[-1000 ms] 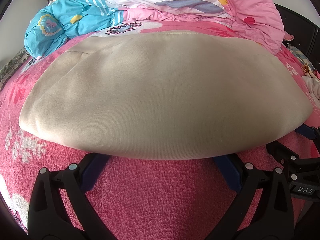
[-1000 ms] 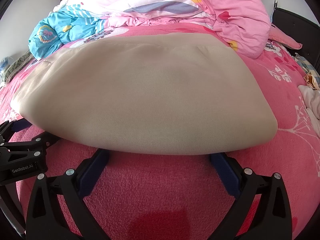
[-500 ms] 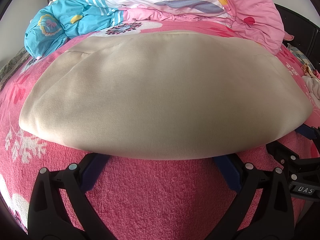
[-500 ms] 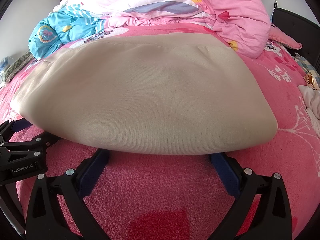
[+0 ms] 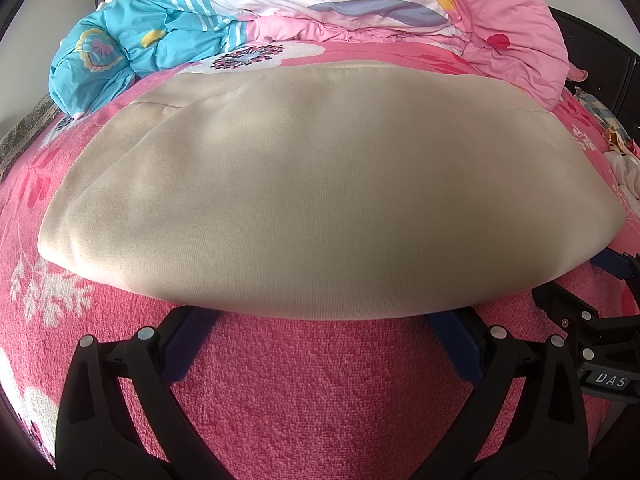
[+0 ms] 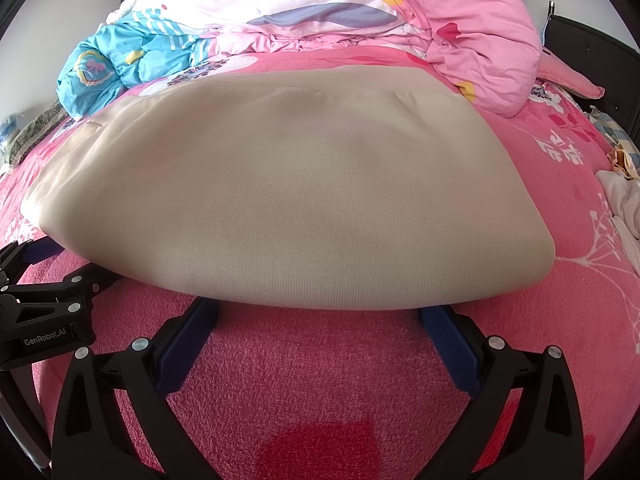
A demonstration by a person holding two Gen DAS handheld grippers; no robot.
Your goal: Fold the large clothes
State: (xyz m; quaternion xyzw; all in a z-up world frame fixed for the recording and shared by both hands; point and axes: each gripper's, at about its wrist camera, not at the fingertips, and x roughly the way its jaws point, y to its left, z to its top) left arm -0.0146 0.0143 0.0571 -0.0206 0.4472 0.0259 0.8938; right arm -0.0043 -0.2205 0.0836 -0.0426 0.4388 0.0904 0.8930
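Jaws of both the left gripper (image 5: 320, 320) and right gripper (image 6: 318, 314) stood wide open, tips hidden under the near edge of the cream garment (image 5: 320, 200), which lay lengthwise left-to-right on the pink bed (image 5: 320, 380).

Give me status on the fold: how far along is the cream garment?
Done: cream garment lies flat on the pink blanket as a smooth, already-folded slab. In hand: left hand-held gripper and right hand-held gripper are both open, fingertips tucked under its near edge, nothing clamped. Left: probably closing on that edge and folding it away, toward the quilt.
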